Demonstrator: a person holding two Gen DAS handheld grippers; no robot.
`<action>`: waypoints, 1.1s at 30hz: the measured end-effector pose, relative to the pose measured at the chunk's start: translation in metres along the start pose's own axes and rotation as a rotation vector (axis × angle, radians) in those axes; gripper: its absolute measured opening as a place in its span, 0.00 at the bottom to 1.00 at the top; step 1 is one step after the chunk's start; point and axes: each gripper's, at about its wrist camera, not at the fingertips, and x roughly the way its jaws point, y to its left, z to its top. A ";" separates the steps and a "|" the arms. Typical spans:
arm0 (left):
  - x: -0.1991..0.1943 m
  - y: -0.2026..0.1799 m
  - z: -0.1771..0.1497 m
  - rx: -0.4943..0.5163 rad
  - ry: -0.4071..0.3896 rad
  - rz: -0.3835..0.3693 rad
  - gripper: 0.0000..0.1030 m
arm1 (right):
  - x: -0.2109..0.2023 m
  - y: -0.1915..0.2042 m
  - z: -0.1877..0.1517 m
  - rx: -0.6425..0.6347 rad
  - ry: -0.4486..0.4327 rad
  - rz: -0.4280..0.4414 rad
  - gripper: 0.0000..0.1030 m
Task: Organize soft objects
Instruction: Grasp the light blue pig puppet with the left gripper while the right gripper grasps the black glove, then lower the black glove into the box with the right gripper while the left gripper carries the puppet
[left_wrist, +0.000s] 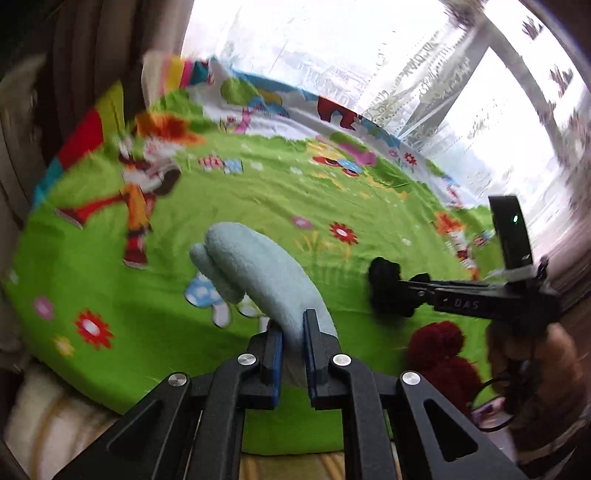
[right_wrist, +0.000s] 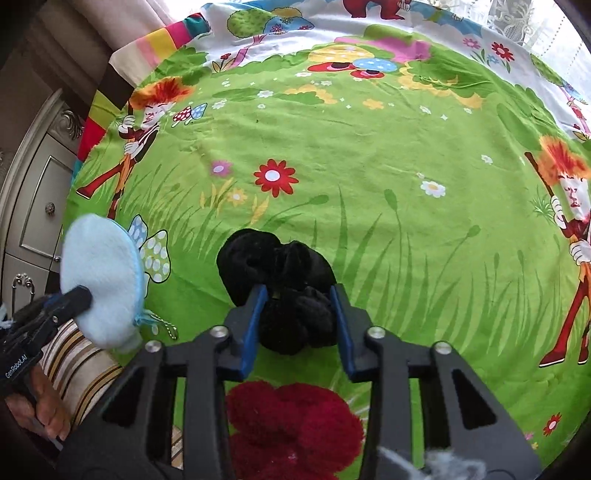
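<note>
Left claw (left_wrist: 293, 345): pressed together on the light blue plush pouch (left_wrist: 258, 273); you hold it by its lower edge, raised clear of the sheet.
Right claw (right_wrist: 299, 314): half closed around the black velvet scrunchie (right_wrist: 280, 288). Both blue pads meet its sides. Whether it is lifted or resting on the sheet cannot be told.
Pouch, handling: light and soft. It flops forward from the pinch, so expect it to swing. Grip the body, not the zip pull and chain (right_wrist: 162, 325) dangling below it in the right wrist view.
Scrunchie, handling: very light, springy and bunched. It compresses readily, and velvet can slip. Take it across the thickest fold, centred between the pads.
Dark red pompom item (right_wrist: 295, 424): fluffy yarn, lying just behind the right claw, close under its frame and not gripped. It should squash and shed little; take a deep bite into the pile.
Grey fluffy item (right_wrist: 436, 461): partly visible at the lower edge under the right claw; identity unclear.
Surface: a bed covered by a green cartoon-print sheet (right_wrist: 369, 155), soft and slightly wrinkled, extending well ahead of both claws.
Room: lace curtain and bright window (left_wrist: 369, 55) beyond the bed; a pale cabinet with drawers (right_wrist: 37, 192) left of the right claw.
</note>
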 end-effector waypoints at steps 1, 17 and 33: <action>-0.004 -0.008 0.000 0.084 -0.026 0.072 0.10 | 0.000 0.000 -0.001 -0.002 -0.003 0.001 0.28; 0.007 -0.069 -0.023 0.271 0.112 -0.266 0.59 | -0.086 -0.057 -0.048 0.164 -0.218 -0.010 0.21; 0.024 -0.109 -0.039 0.526 0.080 -0.001 0.15 | -0.170 -0.093 -0.177 0.326 -0.353 -0.034 0.21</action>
